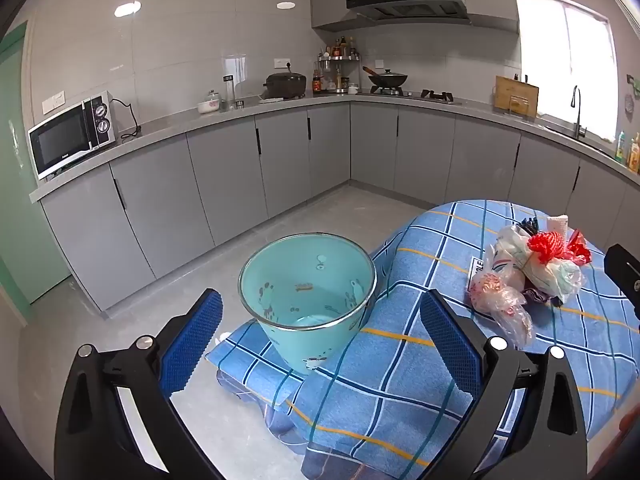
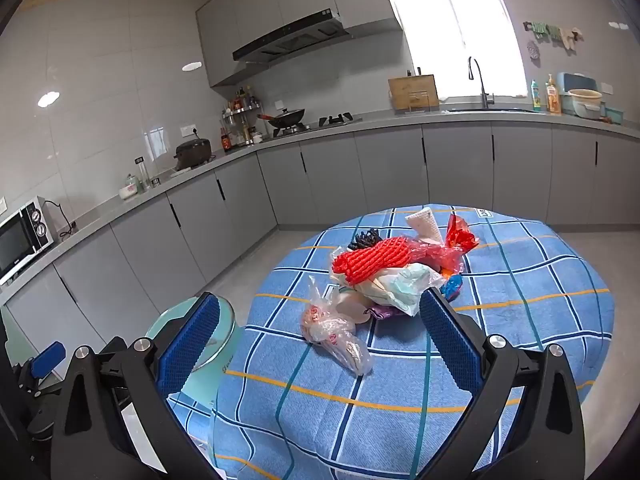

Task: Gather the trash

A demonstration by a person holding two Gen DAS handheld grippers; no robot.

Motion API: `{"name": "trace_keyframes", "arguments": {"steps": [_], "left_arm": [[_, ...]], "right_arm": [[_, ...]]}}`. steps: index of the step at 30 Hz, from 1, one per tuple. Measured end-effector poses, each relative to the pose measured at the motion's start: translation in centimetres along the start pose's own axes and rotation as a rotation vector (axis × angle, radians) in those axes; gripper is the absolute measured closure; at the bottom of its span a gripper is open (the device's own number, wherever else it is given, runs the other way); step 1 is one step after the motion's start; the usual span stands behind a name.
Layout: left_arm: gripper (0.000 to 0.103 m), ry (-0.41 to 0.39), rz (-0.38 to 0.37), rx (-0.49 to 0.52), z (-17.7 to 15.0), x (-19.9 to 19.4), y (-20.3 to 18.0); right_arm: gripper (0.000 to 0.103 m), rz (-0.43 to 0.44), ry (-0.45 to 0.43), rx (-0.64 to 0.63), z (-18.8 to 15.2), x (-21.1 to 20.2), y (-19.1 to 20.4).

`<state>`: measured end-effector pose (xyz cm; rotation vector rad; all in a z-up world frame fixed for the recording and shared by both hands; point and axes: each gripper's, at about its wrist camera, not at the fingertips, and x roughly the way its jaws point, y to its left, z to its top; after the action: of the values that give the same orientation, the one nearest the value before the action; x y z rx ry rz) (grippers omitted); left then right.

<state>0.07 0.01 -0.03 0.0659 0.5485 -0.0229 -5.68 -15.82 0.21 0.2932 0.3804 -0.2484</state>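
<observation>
Checked blue tablecloth (image 2: pixel 520 280) under crinkled plastic trash (image 2: pixel 384 276), round bin (image 1: pixel 308 296) alongside.

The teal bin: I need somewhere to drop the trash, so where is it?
In the left wrist view the teal bin stands open at the table's left edge, left of the trash pile.

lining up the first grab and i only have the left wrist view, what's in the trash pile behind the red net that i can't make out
Observer: From the right wrist view, a white wedge-shaped piece stands at the far edge of the pile, beside a red plastic wrapper.
Operator: anything hidden low on that side
Observer: Yes, a small blue wrapper lies on the tablecloth just right of the pile.
Operator: are the right tongs holding anything
Observer: No, the right tongs are wide open and empty, with the clear plastic bag lying on the cloth ahead of them.
</observation>
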Motion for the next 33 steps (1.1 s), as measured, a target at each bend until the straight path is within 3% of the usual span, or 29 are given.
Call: {"name": "trace_keyframes", "arguments": {"steps": [17, 33], "left_arm": [[0.006, -0.011, -0.053, -0.005, -0.2, -0.5, -0.1], [0.006, -0.002, -0.054, 0.020, -0.4, -0.3, -0.5]], "right_arm": [[0.004, -0.022, 0.010, -0.025, 0.1, 0.2, 0.2], [0.004, -0.034, 0.022, -0.023, 0.0, 0.7, 0.0]]}}
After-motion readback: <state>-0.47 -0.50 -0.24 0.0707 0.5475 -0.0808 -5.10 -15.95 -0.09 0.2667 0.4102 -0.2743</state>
